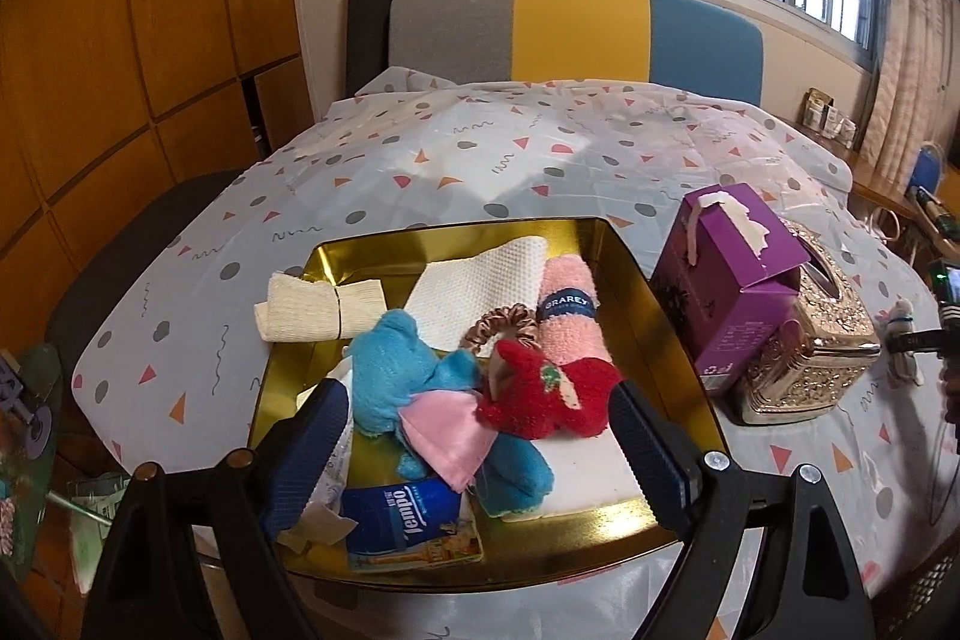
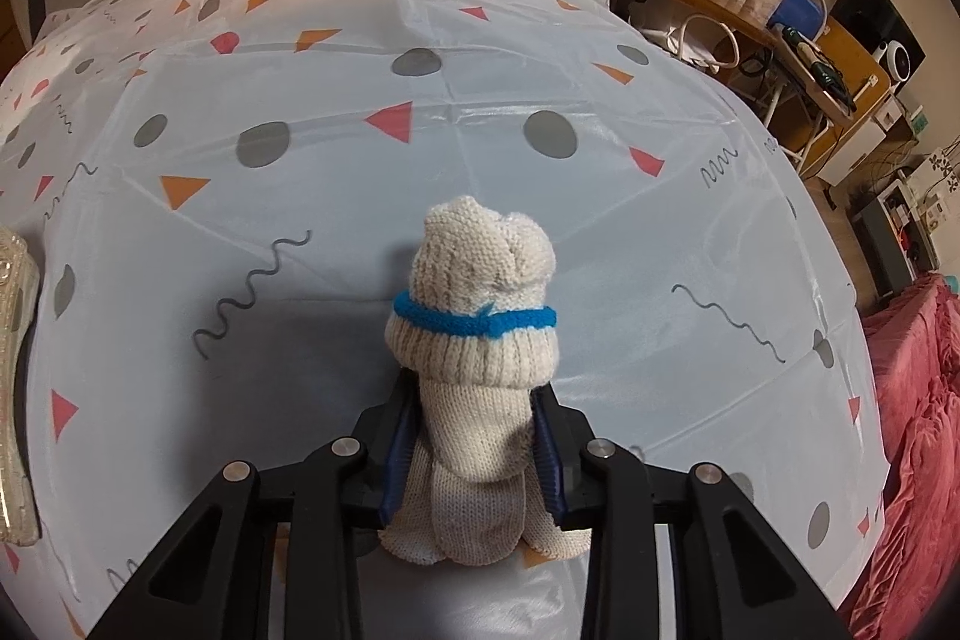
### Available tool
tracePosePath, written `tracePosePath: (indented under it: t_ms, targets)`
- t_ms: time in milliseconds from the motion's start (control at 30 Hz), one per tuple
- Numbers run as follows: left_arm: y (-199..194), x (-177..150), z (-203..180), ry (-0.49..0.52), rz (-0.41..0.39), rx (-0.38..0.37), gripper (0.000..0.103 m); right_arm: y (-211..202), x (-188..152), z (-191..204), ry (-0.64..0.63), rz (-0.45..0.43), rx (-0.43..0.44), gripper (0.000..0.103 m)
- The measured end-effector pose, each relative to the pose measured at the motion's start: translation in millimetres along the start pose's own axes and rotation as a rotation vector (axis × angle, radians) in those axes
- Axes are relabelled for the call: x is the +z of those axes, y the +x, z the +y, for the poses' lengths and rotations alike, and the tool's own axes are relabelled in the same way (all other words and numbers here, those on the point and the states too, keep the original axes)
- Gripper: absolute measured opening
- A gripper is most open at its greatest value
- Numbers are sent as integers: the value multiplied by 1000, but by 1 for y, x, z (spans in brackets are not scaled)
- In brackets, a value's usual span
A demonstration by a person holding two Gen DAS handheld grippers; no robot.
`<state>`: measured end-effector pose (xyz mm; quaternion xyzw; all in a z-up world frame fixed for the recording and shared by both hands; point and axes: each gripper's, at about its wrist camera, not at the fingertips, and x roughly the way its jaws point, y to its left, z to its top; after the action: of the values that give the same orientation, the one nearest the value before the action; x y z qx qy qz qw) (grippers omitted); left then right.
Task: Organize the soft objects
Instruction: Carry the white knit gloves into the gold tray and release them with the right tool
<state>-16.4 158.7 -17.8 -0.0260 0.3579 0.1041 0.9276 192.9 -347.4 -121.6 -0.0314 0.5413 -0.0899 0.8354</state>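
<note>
Left claw point(image 1: 480, 436) is hanging spread wide over a shallow gold metal tray point(image 1: 672, 358), pinching nothing; its ribbed blue pads point(image 1: 312, 454) are flanking a heap of soft things. Between the pads: a fuzzy blue plush point(image 1: 390, 358), a satin pink pouch point(image 1: 447, 430), a shaggy red plush point(image 1: 540, 394). Just beyond them: a rolled pink terry towel point(image 1: 567, 316) with a dark band, a coppery scrunchie point(image 1: 498, 325), a waffle-textured white cloth point(image 1: 480, 280). A cream ribbed roll point(image 1: 318, 304) is lying across the tray's far-left rim. A glossy blue tissue pack point(image 1: 402, 517) is sitting close under the claw. Right of the tray, on the patterned plastic-covered bench point(image 1: 480, 160), a purple carton point(image 1: 729, 274) is leaning on an embossed metallic tissue box point(image 1: 822, 340). Right claw point(image 2: 477, 451) is pinching a cream knitted sock bundle point(image 2: 474, 316), blue-banded, its rounded end sticking out ahead of the claw above the bench.
</note>
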Motion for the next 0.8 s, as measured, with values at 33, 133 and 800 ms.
tracePosePath:
  t_ms: [33,133,800]
  targets:
    - [0,-1,-1,1,1,-6,89,-1,0,3,-2,3,9,33]
    - [0,-2,-2,11,2,-15,89,-4,-3,13,-8,11,24,33]
    - [-4,-10,-5,27,-3,-83,90,-53,19,74,23,-50,186,31]
